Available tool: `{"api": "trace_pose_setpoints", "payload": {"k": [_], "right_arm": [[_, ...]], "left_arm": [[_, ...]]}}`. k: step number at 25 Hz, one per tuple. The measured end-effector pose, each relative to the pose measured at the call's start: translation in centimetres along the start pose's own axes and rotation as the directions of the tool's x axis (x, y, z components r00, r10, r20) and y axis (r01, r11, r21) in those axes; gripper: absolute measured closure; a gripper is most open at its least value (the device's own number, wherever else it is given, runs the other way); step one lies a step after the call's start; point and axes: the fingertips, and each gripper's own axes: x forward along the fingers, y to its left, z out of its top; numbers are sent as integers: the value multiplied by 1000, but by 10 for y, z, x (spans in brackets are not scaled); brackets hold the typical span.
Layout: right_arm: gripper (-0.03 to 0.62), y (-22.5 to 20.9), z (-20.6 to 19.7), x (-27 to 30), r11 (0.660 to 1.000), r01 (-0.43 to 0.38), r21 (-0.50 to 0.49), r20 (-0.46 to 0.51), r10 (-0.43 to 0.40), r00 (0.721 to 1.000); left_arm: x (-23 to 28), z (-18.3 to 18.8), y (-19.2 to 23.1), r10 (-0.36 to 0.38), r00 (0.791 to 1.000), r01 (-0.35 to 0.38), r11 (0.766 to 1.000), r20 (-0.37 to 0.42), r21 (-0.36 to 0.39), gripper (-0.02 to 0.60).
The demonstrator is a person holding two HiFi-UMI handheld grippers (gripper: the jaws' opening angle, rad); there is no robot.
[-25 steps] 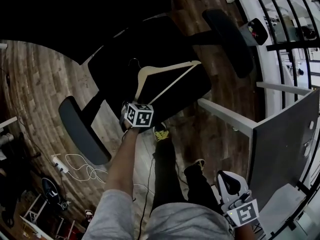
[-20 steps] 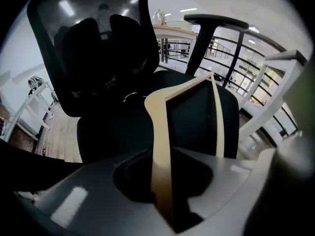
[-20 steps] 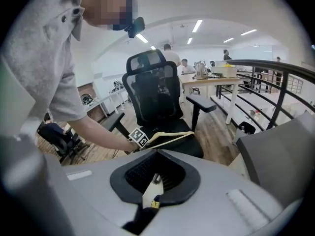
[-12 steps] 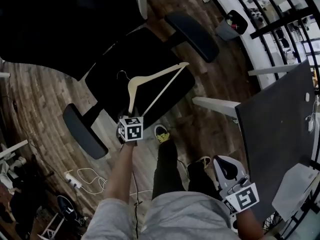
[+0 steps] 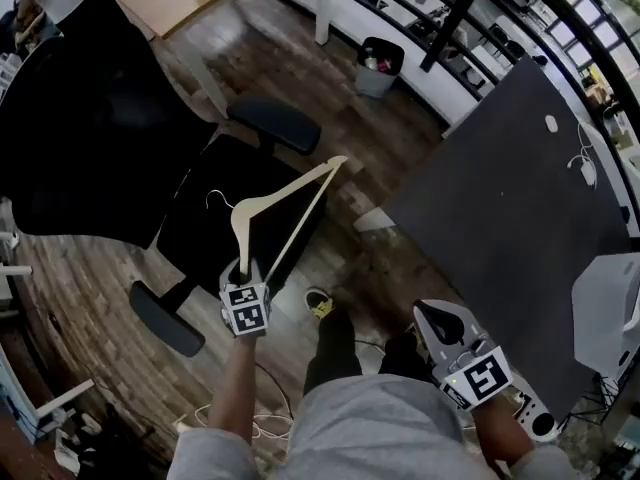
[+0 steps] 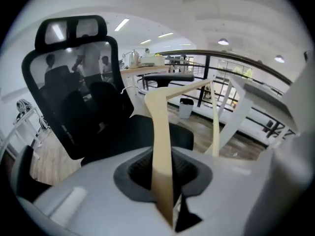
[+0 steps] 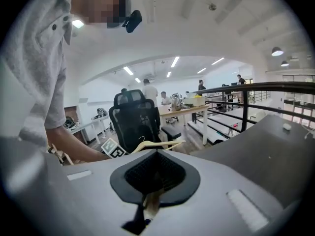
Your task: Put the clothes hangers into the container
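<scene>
A pale wooden clothes hanger (image 5: 262, 203) with a metal hook is held in the air above the black office chair's seat (image 5: 200, 218). My left gripper (image 5: 243, 271) is shut on one end of the hanger's arm. In the left gripper view the hanger (image 6: 160, 132) runs up from between the jaws of the left gripper (image 6: 165, 195). My right gripper (image 5: 433, 316) hangs at the lower right beside the person's legs, jaws together, with nothing held. The right gripper view looks past the right gripper (image 7: 147, 205) to the hanger (image 7: 157, 144) in front of the chair.
A dark grey tabletop (image 5: 500, 198) fills the right side. A pale box-like thing (image 5: 610, 308) sits at its right edge. The chair's tall backrest (image 5: 90, 128) stands at left. A small bin (image 5: 378, 63) and a railing (image 5: 470, 8) are at the top.
The left gripper has risen with the hanger, lifting it off the chair seat. The head view has swung towards the dark table. The right gripper has come up slightly.
</scene>
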Motion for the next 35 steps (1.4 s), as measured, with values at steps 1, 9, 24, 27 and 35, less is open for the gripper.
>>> {"api": "trace_pose_setpoints", "payload": {"k": [1, 9, 24, 27, 35], "right_arm": [[595, -7, 5, -8, 1000, 23, 1, 21, -23, 1000], [595, -65, 29, -109, 980, 198, 36, 185, -201, 962], [595, -157, -29, -360, 846, 515, 139, 284, -532, 798], [595, -169, -48, -410, 811, 560, 169, 319, -583, 748], [595, -181, -106, -531, 710, 648, 276, 343, -702, 624]], "left_arm": [[-6, 13, -7, -12, 1000, 12, 1000, 19, 15, 512], [-60, 117, -89, -104, 980, 74, 982, 169, 173, 517], [-178, 273, -393, -465, 806, 233, 818, 366, 526, 520], [-206, 282, -482, -566, 743, 253, 731, 357, 634, 520], [-305, 296, -702, -791, 544, 177, 434, 279, 883, 520]]}}
